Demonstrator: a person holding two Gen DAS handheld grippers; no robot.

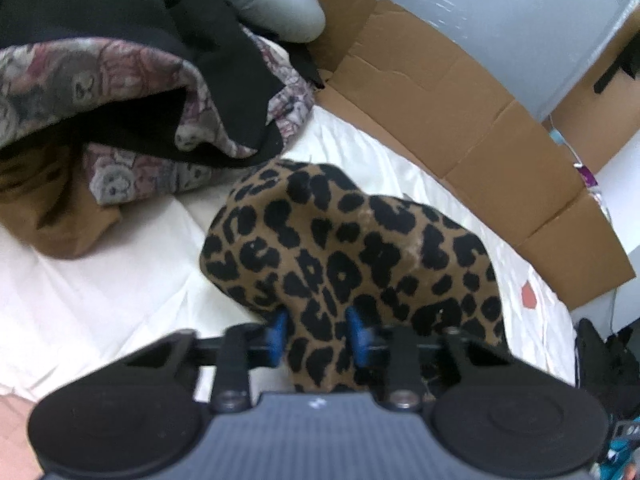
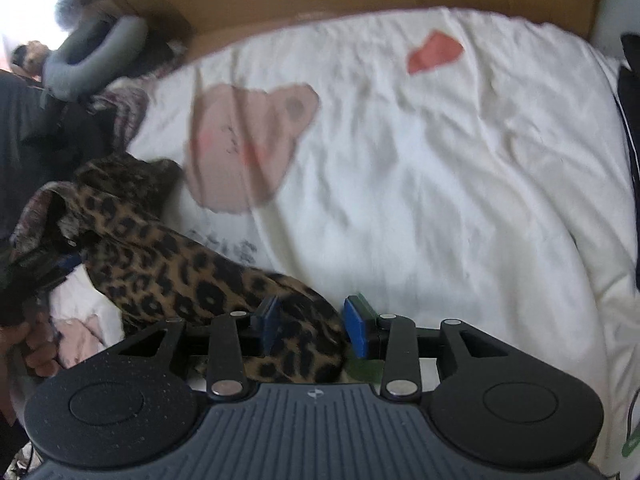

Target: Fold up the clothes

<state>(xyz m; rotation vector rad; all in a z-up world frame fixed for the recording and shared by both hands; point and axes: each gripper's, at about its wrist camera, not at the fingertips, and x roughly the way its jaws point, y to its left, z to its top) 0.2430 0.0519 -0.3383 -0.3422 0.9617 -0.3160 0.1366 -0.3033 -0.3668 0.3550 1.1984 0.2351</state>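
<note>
**Loose hold on one end, a heap crowding the other**

Nearest to you in the right wrist view, your right gripper has its blue pads apart. The leopard-print garment lies between them, against the left pad, but the right pad stands clear of the cloth. If you lift now, I judge that this end slides out and drops back on the bed, and the fold comes out lopsided.

In the left wrist view, your left gripper has its pads drawn in on a bunch of the same garment, at 6 o'clock in the frame. The fabric looks gathered rather than held by an edge, so pulling from here may drag a wad instead of spreading a flat panel. The picture is blurred, so I cannot tell how many layers you have.

The garment itself humps up on the white bedsheet, not laid flat. Folding it in this state would lock in creases.

Farther off, at 10 o'clock in that view, the patterned blanket and black clothing sit just beside the garment; a sweep that way could snag them. Beyond, from 12 to 3 o'clock, the cardboard bounds the bed, leaving little room to spread on that side.
</note>
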